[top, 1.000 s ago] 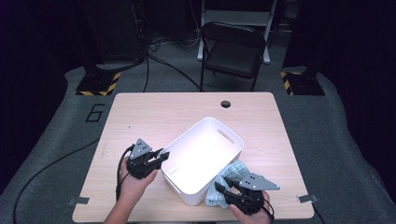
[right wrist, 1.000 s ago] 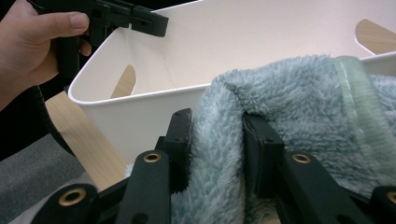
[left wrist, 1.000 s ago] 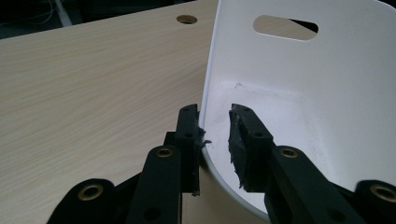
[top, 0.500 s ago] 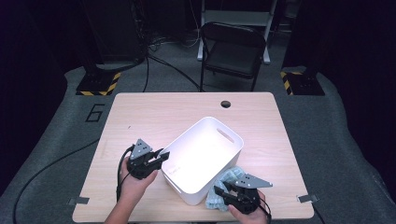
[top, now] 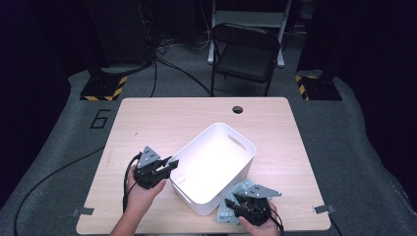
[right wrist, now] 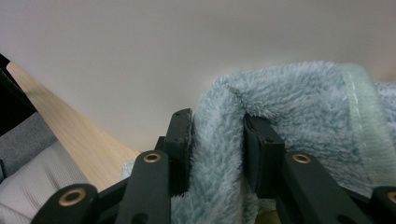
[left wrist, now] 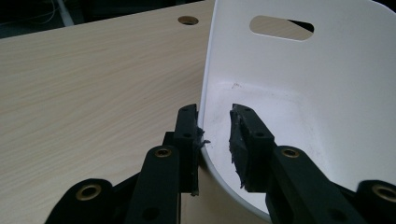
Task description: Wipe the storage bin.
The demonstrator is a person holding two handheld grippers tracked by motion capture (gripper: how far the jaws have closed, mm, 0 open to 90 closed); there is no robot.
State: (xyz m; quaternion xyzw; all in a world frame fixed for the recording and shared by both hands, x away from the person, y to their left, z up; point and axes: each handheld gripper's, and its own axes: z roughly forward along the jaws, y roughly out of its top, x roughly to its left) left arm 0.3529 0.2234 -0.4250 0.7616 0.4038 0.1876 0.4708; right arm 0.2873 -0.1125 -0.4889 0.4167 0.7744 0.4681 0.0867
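Observation:
A white plastic bin [top: 231, 135] with handle slots stands turned on the wooden table [top: 162, 118]. My left gripper [top: 171, 165] straddles its near-left corner rim [left wrist: 203, 116]: one jaw lies against the outside of the wall and the other sits inside, shut on the rim [left wrist: 215, 123]. A fluffy light-blue towel [top: 245, 187] lies bunched against the bin's near-right side. My right gripper [top: 232, 204] is low by the table's front edge, shut on a fold of the towel [right wrist: 289, 98], which bulges up between the jaws [right wrist: 217, 126].
The bin's inside [left wrist: 299, 107] holds nothing. A cable hole [top: 238, 109] sits near the table's far edge. Beyond the table stands a black chair [top: 244, 54]. Bare wood stretches left of and behind the bin. A grey sleeve [right wrist: 32, 186] shows low in the right gripper view.
My right gripper has sunk a little toward the table with the towel still in it. The left gripper and the bin have stayed put.

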